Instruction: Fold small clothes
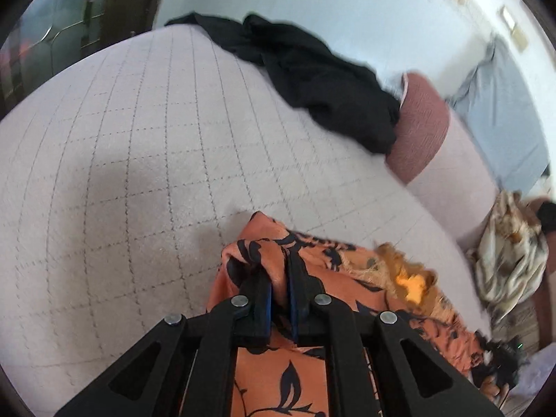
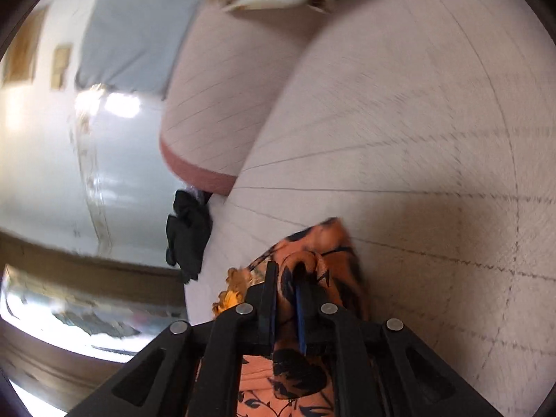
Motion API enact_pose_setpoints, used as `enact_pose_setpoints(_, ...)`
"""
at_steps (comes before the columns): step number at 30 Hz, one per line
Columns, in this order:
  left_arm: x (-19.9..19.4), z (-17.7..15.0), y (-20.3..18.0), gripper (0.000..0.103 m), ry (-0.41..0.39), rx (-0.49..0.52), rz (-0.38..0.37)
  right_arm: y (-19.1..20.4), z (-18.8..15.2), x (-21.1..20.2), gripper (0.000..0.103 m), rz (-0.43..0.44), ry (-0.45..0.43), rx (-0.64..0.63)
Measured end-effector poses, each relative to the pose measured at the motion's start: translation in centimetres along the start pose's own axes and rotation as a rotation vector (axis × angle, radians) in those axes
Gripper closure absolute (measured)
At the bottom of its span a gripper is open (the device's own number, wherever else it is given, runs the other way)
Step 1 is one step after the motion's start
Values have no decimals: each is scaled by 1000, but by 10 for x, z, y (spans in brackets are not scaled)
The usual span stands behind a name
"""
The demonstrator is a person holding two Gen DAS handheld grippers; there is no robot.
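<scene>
Both the left tongs (image 1: 279, 286) and the right tongs (image 2: 285, 293) are nearly closed, each pinching an edge of the orange leaf-print cloth (image 1: 312, 264) at lower centre, probably to spread it for folding. Beneath lies a quilted grey bed (image 1: 139, 146); a black garment (image 1: 312, 80) sits at upper centre, against a pale wall (image 1: 347, 0).

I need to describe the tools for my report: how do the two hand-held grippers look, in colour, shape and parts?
Both look the same. The left gripper and the right gripper are matte black, with angular linkage arms that have triangular cut-outs and round silver rivets at the pivots. Each has two flat black fingers with blue pads on the inner faces. No cables, markings or sleeves show.
</scene>
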State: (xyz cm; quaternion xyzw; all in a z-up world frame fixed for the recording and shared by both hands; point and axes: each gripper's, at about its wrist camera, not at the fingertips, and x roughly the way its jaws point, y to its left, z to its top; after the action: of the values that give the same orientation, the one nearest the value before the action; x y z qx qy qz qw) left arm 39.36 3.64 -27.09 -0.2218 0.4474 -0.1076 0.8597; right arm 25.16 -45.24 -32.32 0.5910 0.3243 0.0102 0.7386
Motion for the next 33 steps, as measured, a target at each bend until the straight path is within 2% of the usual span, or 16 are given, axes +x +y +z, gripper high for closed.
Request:
enact_pose_setpoints(2,-15,-5,9,83,-49,-55,-49,-6,5,-7,91,42,-12,31)
enact_pose_setpoints(3,-22,-7,13,79,-80,-82,-57,-7,7,-18,82,48,-61,35)
enact_pose_setpoints(5,-52,-14,16,56,-192,-127,-8,-14,10,-48,40,104,-190,74)
enact_pose_setpoints(6,-67,-18,14,54,-239,-119,17,-20,7,-65,10,147,-257,134)
enact_pose_setpoints(7,-78,-23,10,52,-269,-105,36,-21,3,-75,10,163,-309,165)
enact_pose_setpoints(8,-93,-34,0,48,-303,-63,87,-15,1,-85,11,167,-320,147)
enact_pose_setpoints(9,-101,-43,-10,46,-304,-23,151,-3,-2,-85,12,159,-285,85)
enact_pose_setpoints(11,-108,-60,-23,36,-279,17,224,39,-18,-78,20,61,-196,-116)
enact_pose_setpoints(12,-108,-74,-31,36,-250,24,238,56,-30,-70,25,21,-154,-204)
enact_pose_setpoints(13,-107,-89,-39,36,-219,32,215,75,-48,-54,35,-21,-91,-307)
enact_pose_setpoints(16,-92,-128,-59,36,-137,93,189,112,-111,7,61,-145,141,-533)
enact_pose_setpoints(20,-59,-156,-74,36,4,196,241,119,-171,67,64,-282,305,-655)
enact_pose_setpoints(22,-55,-161,-73,36,19,204,267,121,-184,83,64,-351,282,-724)
enact_pose_setpoints(24,-47,-161,-76,36,42,226,282,126,-182,97,64,-385,235,-770)
enact_pose_setpoints(27,-38,-157,-78,32,65,225,264,134,-158,126,64,-420,204,-744)
enact_pose_setpoints(33,-33,-136,-65,31,94,155,199,163,-103,165,63,-497,29,-658)
